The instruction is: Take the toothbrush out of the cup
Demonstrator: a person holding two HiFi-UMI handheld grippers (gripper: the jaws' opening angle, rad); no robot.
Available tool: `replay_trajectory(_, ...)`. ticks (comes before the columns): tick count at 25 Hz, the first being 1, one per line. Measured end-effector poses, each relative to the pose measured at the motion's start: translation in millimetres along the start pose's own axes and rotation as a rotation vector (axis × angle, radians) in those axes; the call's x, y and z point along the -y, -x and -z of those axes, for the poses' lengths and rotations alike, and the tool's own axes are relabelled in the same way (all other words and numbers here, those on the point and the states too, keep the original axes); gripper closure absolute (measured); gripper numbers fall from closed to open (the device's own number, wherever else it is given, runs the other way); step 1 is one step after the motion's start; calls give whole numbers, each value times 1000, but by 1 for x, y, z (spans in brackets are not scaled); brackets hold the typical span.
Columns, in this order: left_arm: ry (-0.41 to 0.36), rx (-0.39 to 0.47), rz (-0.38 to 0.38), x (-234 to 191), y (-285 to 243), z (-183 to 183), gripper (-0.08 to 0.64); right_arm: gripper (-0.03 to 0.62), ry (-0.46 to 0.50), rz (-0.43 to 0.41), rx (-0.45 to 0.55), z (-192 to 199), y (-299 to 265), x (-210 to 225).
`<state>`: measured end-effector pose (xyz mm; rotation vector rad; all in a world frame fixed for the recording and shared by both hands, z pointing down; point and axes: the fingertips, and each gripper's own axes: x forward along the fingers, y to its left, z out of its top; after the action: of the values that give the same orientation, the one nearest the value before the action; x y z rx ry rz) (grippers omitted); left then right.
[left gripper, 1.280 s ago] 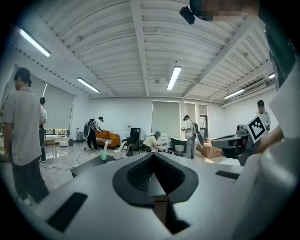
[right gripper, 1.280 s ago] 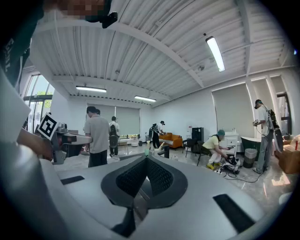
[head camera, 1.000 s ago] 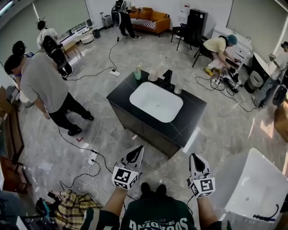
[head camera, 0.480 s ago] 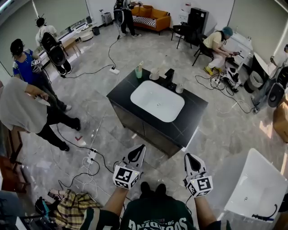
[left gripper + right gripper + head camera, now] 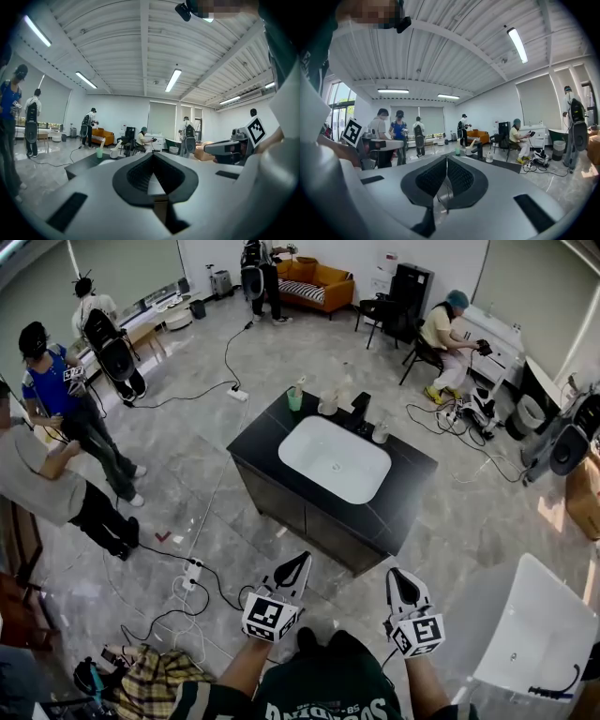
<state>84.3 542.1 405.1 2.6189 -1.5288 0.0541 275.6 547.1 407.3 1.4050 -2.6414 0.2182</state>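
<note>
Found green cup (image 5: 294,400) at far left corner of black worktop (image 5: 262,442), beside sink (image 5: 335,460). Noted thin toothbrush (image 5: 299,383) standing in it, handle up, so judged easy to pinch from above. Noted second, pale cup (image 5: 328,406) just right of it; cannot tell contents. Found left gripper (image 5: 297,564) and right gripper (image 5: 402,578) near the body, well apart from the worktop, aimed toward it. Checked jaws of both: pressed together, nothing between. Judged approach stage only; must open jaws before reaching.
</note>
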Motion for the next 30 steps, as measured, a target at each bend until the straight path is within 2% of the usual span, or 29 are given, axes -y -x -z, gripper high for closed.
replay_trajectory(5,-6,0,22,-14,-4,-3,551,552,-24,6,-4,3,-15,-10)
replay_trajectory(16,-27,2,17,-78,-39,-3,551,552,-27,-10,18,-7,-89,-8)
replay_trajectory(21,-43,-6,32,-108,-69,-10,551,552,-54,3,32,-15,-132,9)
replay_trajectory(25,-41,-38,44,-147,-103,-11,551,552,-83,20,41,-22,-186,22)
replay_trajectory(30,-66,-71,76,-188,-164,-23,551,552,-62,36,39,-37,-255,48)
